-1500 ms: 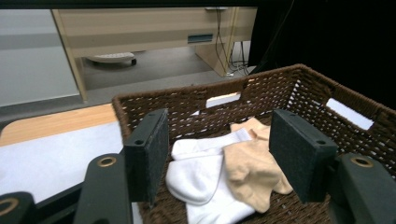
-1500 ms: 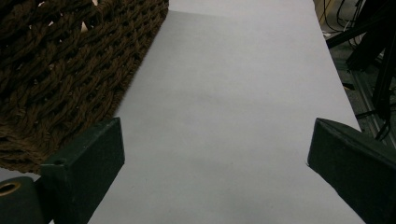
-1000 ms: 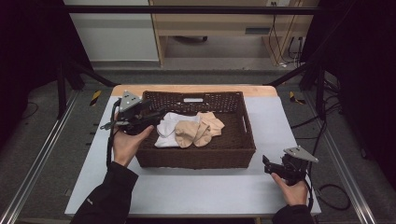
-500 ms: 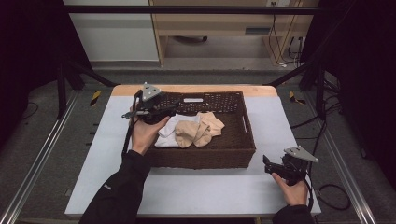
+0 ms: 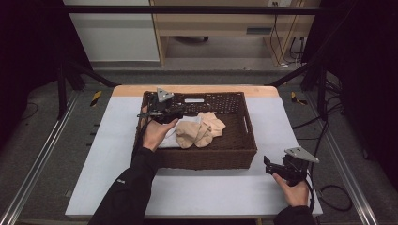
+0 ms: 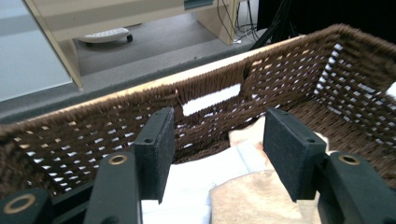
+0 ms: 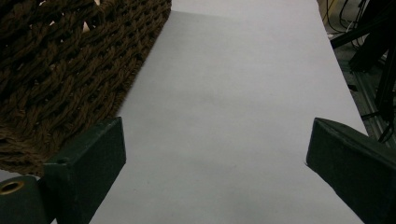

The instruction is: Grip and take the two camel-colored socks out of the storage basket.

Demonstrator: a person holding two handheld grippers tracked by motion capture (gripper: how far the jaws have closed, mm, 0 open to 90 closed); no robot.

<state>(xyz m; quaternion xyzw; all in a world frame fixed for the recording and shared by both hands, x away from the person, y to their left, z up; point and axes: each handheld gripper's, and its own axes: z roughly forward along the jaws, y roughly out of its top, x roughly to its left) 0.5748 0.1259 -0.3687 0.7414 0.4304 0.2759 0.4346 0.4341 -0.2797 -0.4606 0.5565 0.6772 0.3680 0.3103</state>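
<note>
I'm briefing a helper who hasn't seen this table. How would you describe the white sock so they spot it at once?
Find the brown wicker basket on the grey table. The white sock lies inside at its left, right under the left gripper. It is the only white piece, and the peach socks lie beside it.

The white folded cloth (image 5: 170, 138) inside the dark brown woven wicker basket (image 5: 244, 151) lies partly hidden under the person's left hand (image 5: 155, 133).

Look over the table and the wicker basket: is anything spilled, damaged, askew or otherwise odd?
Nothing stands out. The brown wicker basket sits square on the table. Inside it, the white cloth and beige cloths lie in a loose, crumpled heap. The left gripper hangs open over them; the right gripper rests open beside the basket.
</note>
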